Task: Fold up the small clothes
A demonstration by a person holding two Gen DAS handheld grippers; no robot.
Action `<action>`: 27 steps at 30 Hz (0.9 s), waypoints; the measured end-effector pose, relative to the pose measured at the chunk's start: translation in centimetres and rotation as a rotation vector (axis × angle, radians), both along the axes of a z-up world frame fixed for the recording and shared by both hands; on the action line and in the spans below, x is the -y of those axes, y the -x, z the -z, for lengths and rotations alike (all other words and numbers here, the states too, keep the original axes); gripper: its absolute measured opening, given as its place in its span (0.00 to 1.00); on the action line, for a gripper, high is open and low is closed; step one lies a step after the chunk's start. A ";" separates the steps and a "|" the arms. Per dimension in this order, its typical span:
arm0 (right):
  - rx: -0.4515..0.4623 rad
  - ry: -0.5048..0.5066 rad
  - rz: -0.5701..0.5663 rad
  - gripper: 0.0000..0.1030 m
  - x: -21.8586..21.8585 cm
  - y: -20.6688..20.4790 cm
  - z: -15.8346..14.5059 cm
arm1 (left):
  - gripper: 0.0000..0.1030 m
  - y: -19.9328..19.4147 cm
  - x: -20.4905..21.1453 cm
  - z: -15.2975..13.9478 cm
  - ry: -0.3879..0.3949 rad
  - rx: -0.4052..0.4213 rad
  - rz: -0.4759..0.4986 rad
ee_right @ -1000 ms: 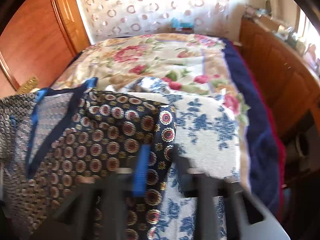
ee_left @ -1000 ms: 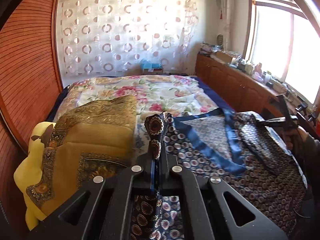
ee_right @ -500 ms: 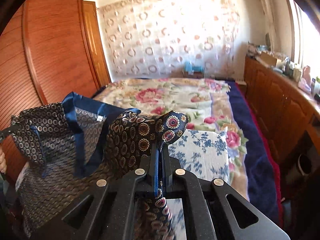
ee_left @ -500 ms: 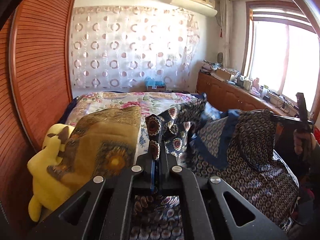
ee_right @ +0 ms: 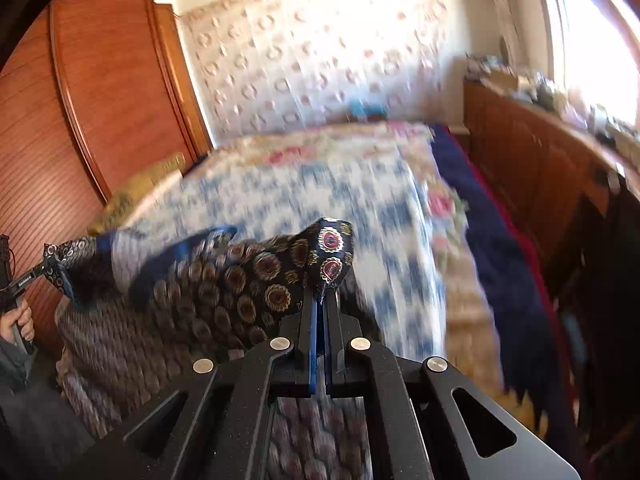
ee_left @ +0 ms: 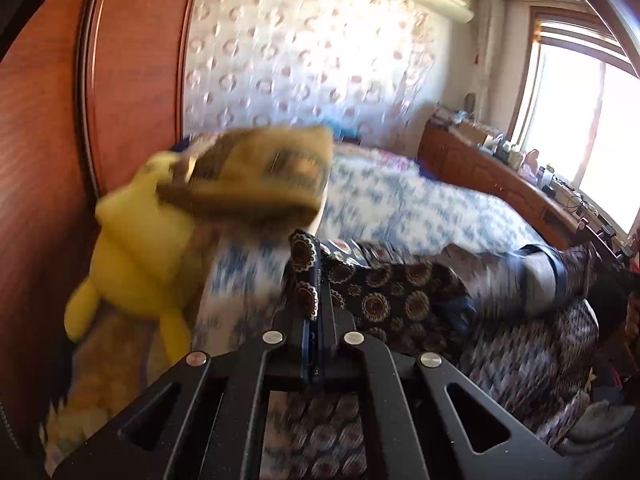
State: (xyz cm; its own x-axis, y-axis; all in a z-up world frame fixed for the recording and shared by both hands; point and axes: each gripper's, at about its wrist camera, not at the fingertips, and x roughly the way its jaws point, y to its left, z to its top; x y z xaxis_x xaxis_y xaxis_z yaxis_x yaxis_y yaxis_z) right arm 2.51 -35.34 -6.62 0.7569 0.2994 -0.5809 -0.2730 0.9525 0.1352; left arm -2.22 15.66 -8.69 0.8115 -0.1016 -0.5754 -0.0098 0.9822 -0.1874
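A bed (ee_right: 472,208) fills the middle of both views, running from near to the far curtain (ee_right: 320,60). A blue-and-white floral cloth (ee_right: 340,200) covers its near part, with a flowered quilt (ee_right: 336,144) beyond and a dark blue blanket (ee_right: 492,240) along its right edge. A wooden wardrobe (ee_right: 112,92) stands on the left and a low wooden cabinet (ee_right: 532,152) on the right, under a bright window (ee_left: 592,120). Much of both views is blurred.

On the near left of the bed sits a yellow plush toy (ee_left: 136,240) with a folded ochre cloth (ee_left: 260,176) lying over it.

The garment (ee_right: 224,280), dark with round medallions and a blue-trimmed lining, hangs at the near end of the bed, stretched between the 2 grippers. The right gripper (ee_right: 325,292) has its fingers pressed together on 1 corner of it, which sticks up above the tips. The left gripper (ee_left: 316,280) likewise pinches a corner with its fingers fully closed; the rest of the garment (ee_left: 400,296) trails off to the right. In the right wrist view the left gripper (ee_right: 60,268) shows at the far left edge, clamped on its corner, with a hand (ee_right: 20,320) on its handle.
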 end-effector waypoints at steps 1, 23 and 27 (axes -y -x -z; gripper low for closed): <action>-0.021 -0.004 0.005 0.02 0.4 0.6 0.8 | 0.03 0.2 -0.2 0.7 0.013 -0.020 0.002; -0.009 0.097 -0.010 0.50 -1.3 1.5 0.7 | 0.79 0.8 -0.4 -2.6 -0.062 0.038 0.045; 0.024 0.127 0.013 0.55 -1.3 0.9 -0.1 | 0.79 -0.6 -0.6 -2.9 -0.061 0.031 0.041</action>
State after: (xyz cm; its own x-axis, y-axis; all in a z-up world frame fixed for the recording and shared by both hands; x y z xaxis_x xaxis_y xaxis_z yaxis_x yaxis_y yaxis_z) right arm 1.59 -34.02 -6.51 0.7747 0.2146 -0.5948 -0.2620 0.9650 0.0068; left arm -1.64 16.28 -5.82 0.8249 -0.1001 -0.5564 0.0350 0.9914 -0.1264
